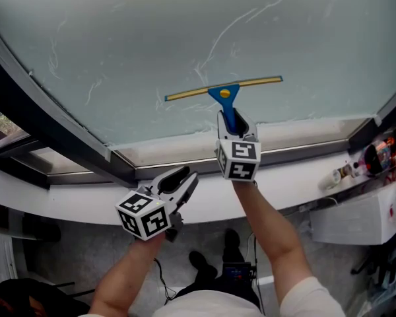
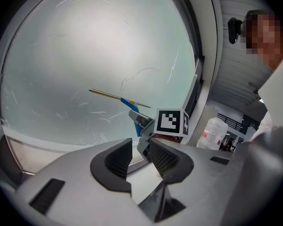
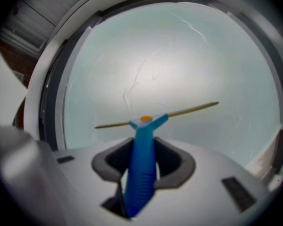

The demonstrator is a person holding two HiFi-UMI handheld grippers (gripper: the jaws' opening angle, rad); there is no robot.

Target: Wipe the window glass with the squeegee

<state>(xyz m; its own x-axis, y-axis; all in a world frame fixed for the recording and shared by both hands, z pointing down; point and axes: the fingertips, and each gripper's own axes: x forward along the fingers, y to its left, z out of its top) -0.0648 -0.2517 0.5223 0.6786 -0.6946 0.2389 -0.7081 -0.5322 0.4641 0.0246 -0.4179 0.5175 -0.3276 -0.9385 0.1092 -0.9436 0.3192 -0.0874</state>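
The squeegee (image 1: 226, 92) has a blue handle, an orange dot and a thin yellow blade. Its blade lies flat against the frosted window glass (image 1: 185, 38), low on the pane. My right gripper (image 1: 232, 125) is shut on the blue handle (image 3: 141, 168), which runs up between its jaws to the blade (image 3: 155, 117). My left gripper (image 1: 183, 179) hangs lower left over the white sill, open and empty. In the left gripper view the squeegee (image 2: 127, 100) and the right gripper's marker cube (image 2: 170, 122) show beyond its jaws (image 2: 140, 160).
A dark window frame (image 1: 46, 121) runs down the left; a white sill (image 1: 297, 137) borders the glass below. Streaks mark the pane. Bottles and clutter (image 1: 376, 154) sit at the right. A plastic bag (image 2: 212, 132) and a person stand right in the left gripper view.
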